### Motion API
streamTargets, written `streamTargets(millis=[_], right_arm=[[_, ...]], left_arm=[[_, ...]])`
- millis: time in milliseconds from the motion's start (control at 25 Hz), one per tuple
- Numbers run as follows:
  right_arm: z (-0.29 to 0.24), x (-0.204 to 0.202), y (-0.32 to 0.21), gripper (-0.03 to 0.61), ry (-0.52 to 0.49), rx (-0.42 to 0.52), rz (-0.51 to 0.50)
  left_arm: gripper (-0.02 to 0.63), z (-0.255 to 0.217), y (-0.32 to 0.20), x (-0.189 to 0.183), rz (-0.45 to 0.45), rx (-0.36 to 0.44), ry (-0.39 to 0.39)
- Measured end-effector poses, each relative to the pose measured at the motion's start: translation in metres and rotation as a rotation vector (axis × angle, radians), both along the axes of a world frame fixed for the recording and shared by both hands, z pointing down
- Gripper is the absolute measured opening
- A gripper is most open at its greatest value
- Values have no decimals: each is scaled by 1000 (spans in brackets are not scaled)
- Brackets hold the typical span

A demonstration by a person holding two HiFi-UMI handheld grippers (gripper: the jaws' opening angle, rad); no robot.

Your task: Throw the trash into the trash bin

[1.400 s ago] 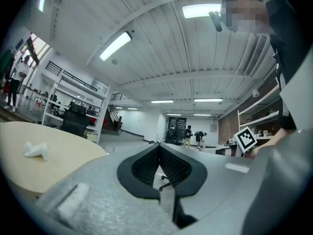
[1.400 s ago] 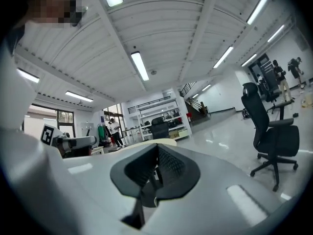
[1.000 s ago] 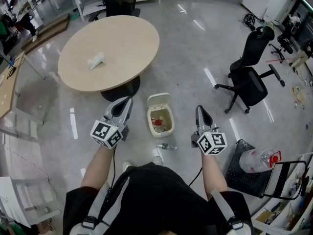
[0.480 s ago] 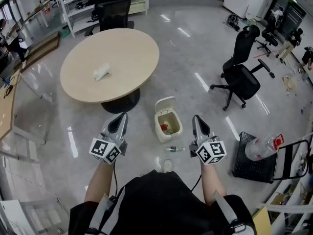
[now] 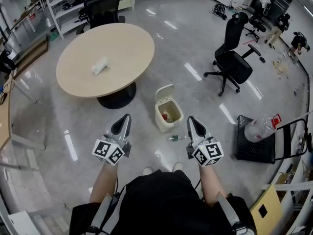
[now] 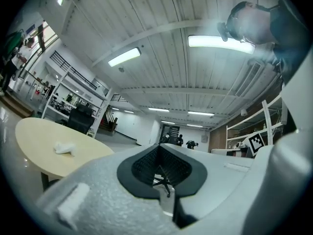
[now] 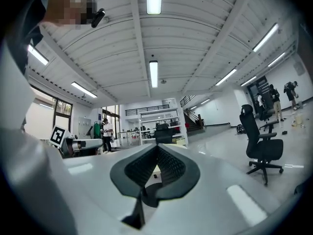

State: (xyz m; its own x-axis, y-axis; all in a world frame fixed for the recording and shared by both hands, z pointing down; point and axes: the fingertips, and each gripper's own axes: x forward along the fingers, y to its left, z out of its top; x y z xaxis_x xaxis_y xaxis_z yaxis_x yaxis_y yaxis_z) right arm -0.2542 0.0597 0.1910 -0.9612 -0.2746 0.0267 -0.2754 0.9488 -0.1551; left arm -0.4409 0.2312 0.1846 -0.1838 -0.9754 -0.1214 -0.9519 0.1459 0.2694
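In the head view a cream trash bin (image 5: 168, 114) stands on the floor with its lid up and something red inside. A small bottle (image 5: 173, 138) lies on the floor just in front of it. A crumpled white tissue (image 5: 99, 66) rests on the round beige table (image 5: 117, 43), and the left gripper view shows the same tissue (image 6: 64, 148). My left gripper (image 5: 125, 117) hovers to the left of the bin, shut and empty. My right gripper (image 5: 190, 120) hovers to its right, near the bottle, also shut with nothing in it. Both jaw pairs, left (image 6: 159, 149) and right (image 7: 157, 150), meet at the tips.
Black office chairs stand at the right (image 5: 232, 58) and beyond the table (image 5: 100, 6). A black stand (image 5: 254, 146) at the right carries a large clear plastic bottle (image 5: 260, 128). Shelves line the far wall. People stand in the distance.
Both grippers have drawn back toward the person's body, sitting lower in the head view. The bin and floor bottle now lie slightly further ahead of them. Both stay shut.
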Motion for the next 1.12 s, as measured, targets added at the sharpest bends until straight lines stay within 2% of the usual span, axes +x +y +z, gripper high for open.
streamTargets(millis=[320,600,800,1120], right_arm=[[-6,20,-21,5,-43,-8,45],[-5,56,-63,3,-47,-4,81],[-6,62,-74,3,-60,3,52],[-6,58,-81,3,-80,4,5]], left_arm=[[3,-3,-4,11,10,-22,-39],[3,-3,-43,39,30,-10,-60],[3,-6,-55,49,20,26,-6],[3,-6,-61,53,-9,15,-27]])
